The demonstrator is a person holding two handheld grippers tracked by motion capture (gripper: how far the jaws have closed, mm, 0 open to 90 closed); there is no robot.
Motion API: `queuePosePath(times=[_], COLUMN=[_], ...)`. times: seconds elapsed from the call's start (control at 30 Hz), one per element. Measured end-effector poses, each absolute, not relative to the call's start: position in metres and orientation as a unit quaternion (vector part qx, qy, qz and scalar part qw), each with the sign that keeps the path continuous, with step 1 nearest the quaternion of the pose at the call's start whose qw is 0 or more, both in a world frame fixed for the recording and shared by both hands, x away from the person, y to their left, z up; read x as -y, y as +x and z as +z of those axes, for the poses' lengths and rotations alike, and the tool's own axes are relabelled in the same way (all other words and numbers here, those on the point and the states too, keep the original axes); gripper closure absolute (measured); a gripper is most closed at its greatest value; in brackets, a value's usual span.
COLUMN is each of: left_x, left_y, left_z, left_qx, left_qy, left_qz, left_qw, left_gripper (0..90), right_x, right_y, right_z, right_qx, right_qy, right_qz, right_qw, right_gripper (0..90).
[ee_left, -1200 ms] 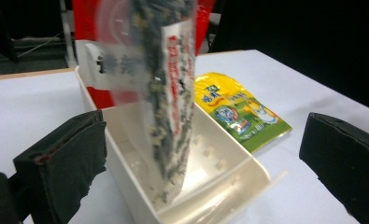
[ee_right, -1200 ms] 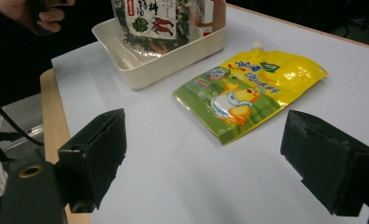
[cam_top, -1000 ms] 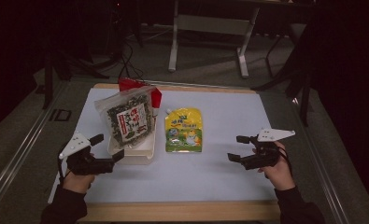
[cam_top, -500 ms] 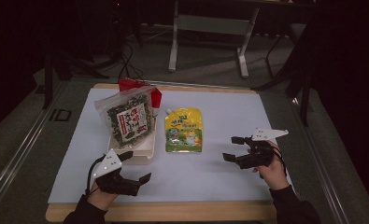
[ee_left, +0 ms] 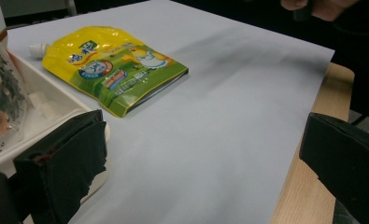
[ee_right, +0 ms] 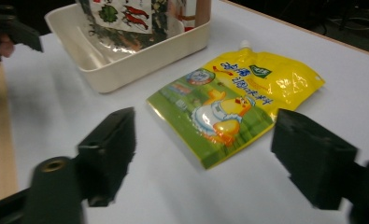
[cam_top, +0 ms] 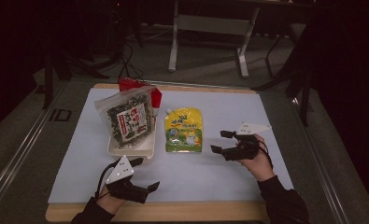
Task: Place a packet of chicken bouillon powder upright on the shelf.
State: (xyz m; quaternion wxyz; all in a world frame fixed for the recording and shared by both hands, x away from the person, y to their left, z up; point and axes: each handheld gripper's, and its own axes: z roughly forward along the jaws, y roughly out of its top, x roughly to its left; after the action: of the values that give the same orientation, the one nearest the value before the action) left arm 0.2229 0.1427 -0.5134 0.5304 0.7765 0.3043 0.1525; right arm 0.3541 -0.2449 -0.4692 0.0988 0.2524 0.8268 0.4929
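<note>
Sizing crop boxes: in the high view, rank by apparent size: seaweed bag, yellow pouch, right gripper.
1. seaweed bag, though it stands propped in the white tray, so its tilt matters.
2. yellow pouch, close behind; nearly alike.
3. right gripper, clearly smallest.

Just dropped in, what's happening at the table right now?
A person holds a hand-held gripper in each hand over a white-covered table. The right hand-held gripper sits just beside the yellow-and-green spout pouch, which lies flat and untouched; its jaws are wide apart, though they have just been closing a little, with nothing between them. The left hand-held gripper is open near the front edge, in front of the white tray. A seaweed snack bag leans in that tray.
</note>
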Motion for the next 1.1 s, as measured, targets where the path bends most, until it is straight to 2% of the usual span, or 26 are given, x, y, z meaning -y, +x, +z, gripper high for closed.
queuePosePath(times=[0.07, 0.1, 0.13, 0.2, 0.27, 0.3, 0.37, 0.43, 0.5, 0.53, 0.63, 0.73, 0.77, 0.87, 1.1], left_x=[-0.143, -0.143, -0.143, -0.143, -0.143, -0.143, -0.144, -0.144, -0.144, -0.145, -0.144, -0.144, -0.143, -0.142, -0.144], left_y=[0.223, 0.223, 0.223, 0.223, 0.223, 0.222, 0.222, 0.222, 0.221, 0.221, 0.221, 0.221, 0.221, 0.221, 0.22], left_z=[-0.516, -0.517, -0.517, -0.52, -0.52, -0.52, -0.52, -0.52, -0.521, -0.521, -0.522, -0.522, -0.523, -0.525, -0.528], left_qx=[-0.306, -0.306, -0.306, -0.307, -0.306, -0.306, -0.306, -0.306, -0.304, -0.302, -0.302, -0.301, -0.301, -0.298, -0.301], left_qy=[0.777, 0.78, 0.78, 0.78, 0.78, 0.78, 0.779, 0.779, 0.779, 0.78, 0.78, 0.781, 0.782, 0.784, 0.782], left_qz=[0.151, 0.151, 0.151, 0.15, 0.15, 0.15, 0.15, 0.15, 0.151, 0.151, 0.148, 0.147, 0.145, 0.143, 0.14], left_qw=[0.528, 0.525, 0.525, 0.525, 0.526, 0.525, 0.527, 0.527, 0.528, 0.527, 0.528, 0.527, 0.526, 0.526, 0.528], left_gripper=[1.8, 1.8, 1.8, 1.8, 1.8, 1.8, 1.8, 1.8, 1.8, 1.8, 1.8, 1.8, 1.8, 1.8, 1.8], right_x=[0.239, 0.236, 0.236, 0.224, 0.219, 0.217, 0.213, 0.208, 0.205, 0.198, 0.19, 0.184, 0.175, 0.166, 0.149], right_y=[0.359, 0.361, 0.361, 0.37, 0.375, 0.378, 0.384, 0.391, 0.393, 0.399, 0.405, 0.41, 0.417, 0.426, 0.445], right_z=[-0.471, -0.473, -0.473, -0.477, -0.479, -0.48, -0.482, -0.484, -0.484, -0.486, -0.487, -0.489, -0.49, -0.491, -0.499], right_qx=[-0.827, -0.829, -0.829, -0.834, -0.836, -0.835, -0.834, -0.835, -0.836, -0.84, -0.843, -0.845, -0.847, -0.846, -0.847], right_qy=[0.254, 0.253, 0.253, 0.252, 0.255, 0.257, 0.263, 0.267, 0.267, 0.265, 0.266, 0.265, 0.268, 0.273, 0.284], right_qz=[0.491, 0.488, 0.488, 0.479, 0.476, 0.477, 0.475, 0.472, 0.47, 0.464, 0.457, 0.454, 0.448, 0.445, 0.438], right_qw=[0.099, 0.102, 0.102, 0.101, 0.098, 0.094, 0.096, 0.094, 0.095, 0.097, 0.098, 0.098, 0.103, 0.109, 0.104], right_gripper=[31.6, 39.2, 39.2, 49.8, 52.5, 58.4, 61.7, 70.8, 71.2, 76.3, 79.4, 79.7, 85.4, 89.7, 89.9])
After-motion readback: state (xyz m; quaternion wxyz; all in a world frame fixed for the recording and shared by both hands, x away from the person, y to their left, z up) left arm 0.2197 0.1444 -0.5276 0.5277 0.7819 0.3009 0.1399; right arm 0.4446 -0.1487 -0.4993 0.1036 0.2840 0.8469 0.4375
